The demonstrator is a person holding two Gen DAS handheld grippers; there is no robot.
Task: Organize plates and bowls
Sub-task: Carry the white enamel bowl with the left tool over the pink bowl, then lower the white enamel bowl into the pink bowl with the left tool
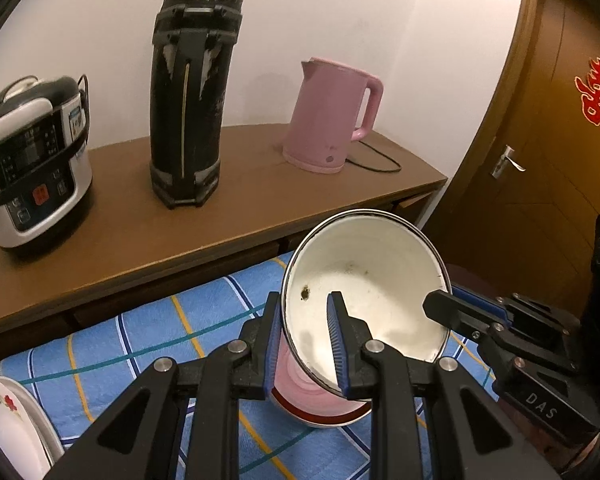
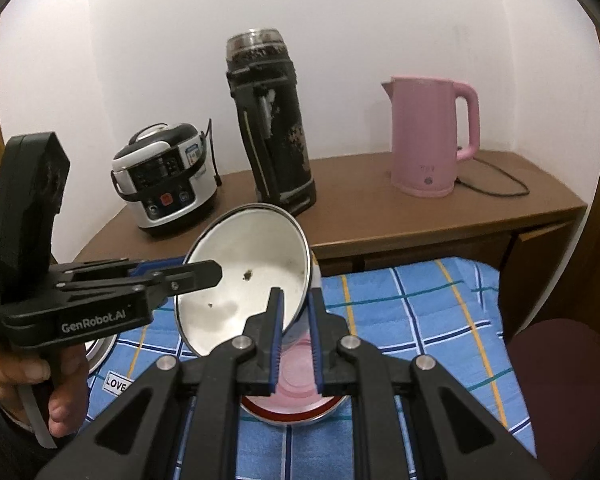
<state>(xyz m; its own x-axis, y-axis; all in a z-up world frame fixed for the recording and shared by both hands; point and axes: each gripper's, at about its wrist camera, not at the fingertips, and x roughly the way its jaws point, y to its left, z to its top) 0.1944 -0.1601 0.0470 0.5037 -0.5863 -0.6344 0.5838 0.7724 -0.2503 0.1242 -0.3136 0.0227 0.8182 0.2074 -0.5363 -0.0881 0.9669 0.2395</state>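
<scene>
both jaws clamp tilted white bowl (image 1: 364, 280) rim; pink bowl (image 1: 320, 404) beneath half hidden.

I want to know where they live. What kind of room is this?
Probably a room in a home: a rice cooker and pink kettle stand on a wooden cabinet, beside a bed-like checked blue cover.

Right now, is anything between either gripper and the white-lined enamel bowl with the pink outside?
Nothing visible. The left gripper and the right gripper each clamp the rim of the white-lined pink enamel bowl on opposite sides, holding it tilted above the blue checked cloth.
</scene>
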